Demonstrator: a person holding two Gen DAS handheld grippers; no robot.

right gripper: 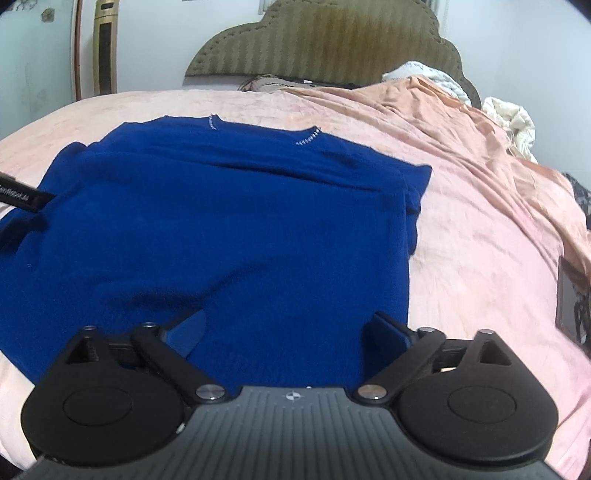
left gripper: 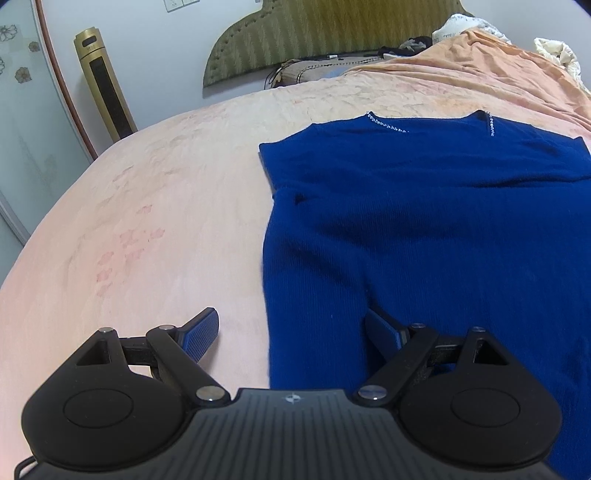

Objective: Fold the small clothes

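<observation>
At the far left of the left wrist view a gold tower fan (left gripper: 105, 86) stands against the wall beside a frosted glass door (left gripper: 22, 122). The pink bedspread (left gripper: 155, 206) fills the left half of that view. The left gripper (left gripper: 295, 328) sits low over the near left edge of the blue sweater (left gripper: 424, 229), its jaws spread wide and holding nothing. Its left finger (left gripper: 201, 334) is over bare bedspread, well clear of the knit; its right finger (left gripper: 384, 328) lies over the sweater. So the sweater's left side edge runs up between the two fingers, closer to the right one. The sweater lies flat with its beaded neckline (left gripper: 388, 125) at the far end, towards the green padded headboard (left gripper: 332, 33).

In the right wrist view the left gripper's dark body enters at the left border over the sweater's side. The right gripper (right gripper: 291, 328) is also spread as wide as it goes and grips nothing. Both its fingers, the left (right gripper: 188, 332) and the right (right gripper: 388, 330), are over the sweater (right gripper: 229, 229) near its lower hem, with blue knit filling the gap between them; whether the pads touch the cloth cannot be told. The sweater's right edge falls just right of the right finger. Beyond it lie an orange blanket (right gripper: 461, 122) and, further right, a bunched white quilt (right gripper: 513, 125).
</observation>
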